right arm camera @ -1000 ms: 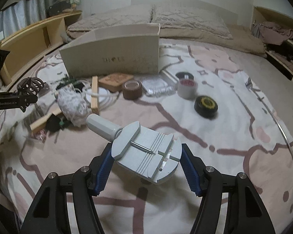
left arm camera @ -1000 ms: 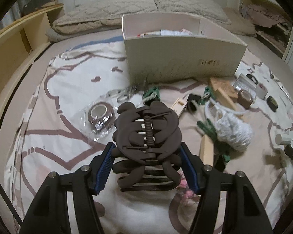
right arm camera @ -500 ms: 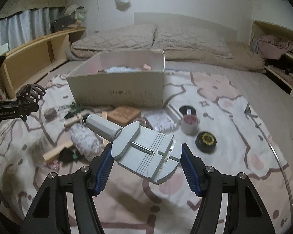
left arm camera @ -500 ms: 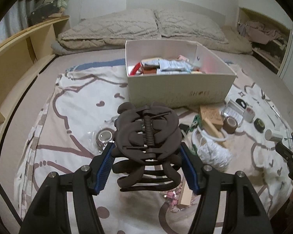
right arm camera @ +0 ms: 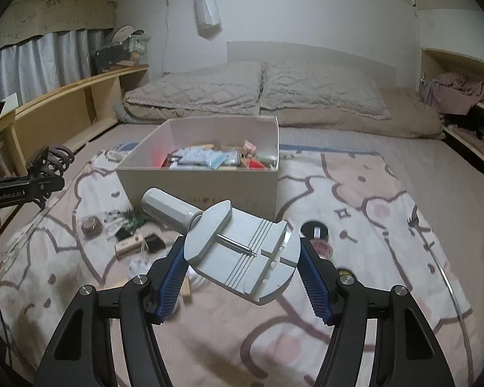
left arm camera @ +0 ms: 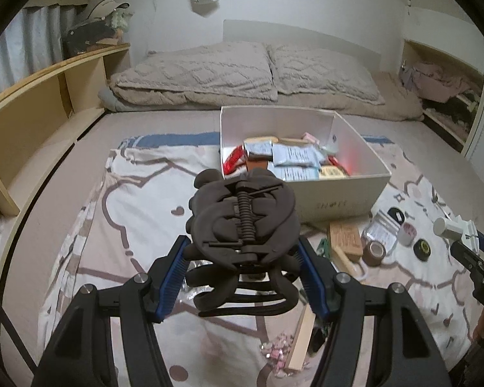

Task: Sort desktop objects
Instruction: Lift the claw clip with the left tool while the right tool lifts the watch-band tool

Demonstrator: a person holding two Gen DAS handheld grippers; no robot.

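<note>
So we've got both hands loaded: our left gripper (left arm camera: pixel 243 262) is clamped on a dark brown claw hair clip (left arm camera: pixel 242 225), and our right gripper (right arm camera: pixel 242 266) is squeezing a grey watch-link tool (right arm camera: pixel 238 251), its round handle pointing up and to the left. What matters is the white box (left arm camera: pixel 338 198), already half full of packets. It sits dead ahead of both grippers and lower down, a bit right of centre for the left one, and the clip looks like the nearer load, nearly over the front wall. The clip's spring runs roughly toward the box. Readable text: "Genrobot.AI" on the left gripper's side in the right view; the box front has faint lettering we can't make out.
</note>
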